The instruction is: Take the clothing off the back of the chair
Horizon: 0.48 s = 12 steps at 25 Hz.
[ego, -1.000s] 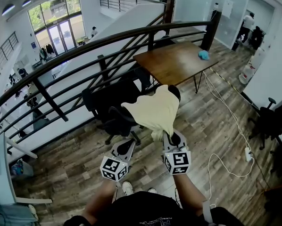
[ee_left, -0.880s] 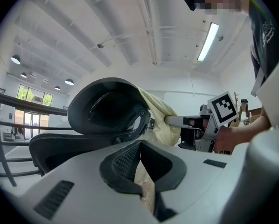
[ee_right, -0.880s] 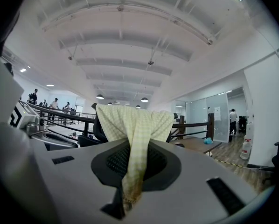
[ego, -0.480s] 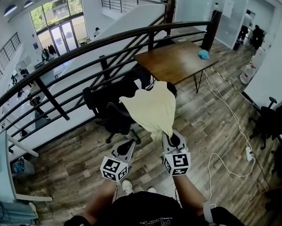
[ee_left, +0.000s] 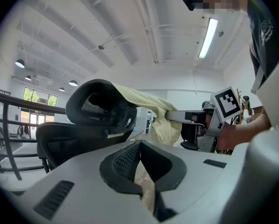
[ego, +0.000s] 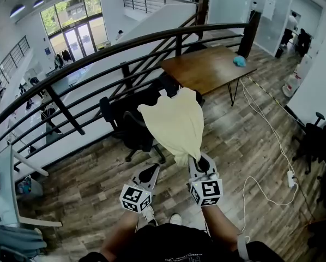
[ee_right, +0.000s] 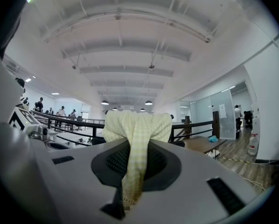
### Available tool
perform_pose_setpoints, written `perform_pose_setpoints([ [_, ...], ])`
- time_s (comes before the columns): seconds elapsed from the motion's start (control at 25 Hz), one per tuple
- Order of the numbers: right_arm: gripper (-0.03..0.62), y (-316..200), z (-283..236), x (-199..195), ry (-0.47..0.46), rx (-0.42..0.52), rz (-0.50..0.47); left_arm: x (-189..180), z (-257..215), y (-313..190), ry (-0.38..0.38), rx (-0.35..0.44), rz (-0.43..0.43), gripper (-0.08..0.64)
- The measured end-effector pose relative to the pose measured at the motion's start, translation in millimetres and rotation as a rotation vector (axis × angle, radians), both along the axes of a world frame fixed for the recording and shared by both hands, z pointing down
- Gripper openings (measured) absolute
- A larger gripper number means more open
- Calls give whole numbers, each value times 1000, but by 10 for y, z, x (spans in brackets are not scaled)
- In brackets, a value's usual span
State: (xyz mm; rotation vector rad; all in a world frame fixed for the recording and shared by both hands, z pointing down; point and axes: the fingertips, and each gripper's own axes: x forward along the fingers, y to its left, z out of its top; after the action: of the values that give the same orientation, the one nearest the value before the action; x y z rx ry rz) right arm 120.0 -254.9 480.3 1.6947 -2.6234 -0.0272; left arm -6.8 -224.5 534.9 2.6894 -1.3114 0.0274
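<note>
A pale yellow garment (ego: 174,121) hangs from the top of a black office chair (ego: 130,127) and stretches down toward me. My right gripper (ego: 197,160) is shut on the garment's lower end. In the right gripper view the checked cloth (ee_right: 137,129) runs down between the closed jaws (ee_right: 135,171). My left gripper (ego: 151,172) is to the left of the cloth, apart from it, with its jaws together. In the left gripper view the garment (ee_left: 153,111) still lies over the chair's headrest (ee_left: 100,108) and leads to the right gripper (ee_left: 177,116). The left gripper's own jaws (ee_left: 140,143) meet at the tips.
A black curved railing (ego: 125,48) runs behind the chair, with a drop beyond it. A wooden table (ego: 206,70) with a blue thing (ego: 239,61) on it stands to the back right. A white cable and power strip (ego: 290,179) lie on the floor. Another dark chair (ego: 315,141) is at the right.
Both grippers have drawn back toward me. The garment has been pulled longer and tauter from the chair's top toward the right gripper.
</note>
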Motion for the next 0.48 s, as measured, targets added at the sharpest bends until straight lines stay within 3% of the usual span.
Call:
perform_pose_setpoints([
  [0.48,48,276,67,100,-12,-2,-33,27,-23,277,-7,6,-46,12],
])
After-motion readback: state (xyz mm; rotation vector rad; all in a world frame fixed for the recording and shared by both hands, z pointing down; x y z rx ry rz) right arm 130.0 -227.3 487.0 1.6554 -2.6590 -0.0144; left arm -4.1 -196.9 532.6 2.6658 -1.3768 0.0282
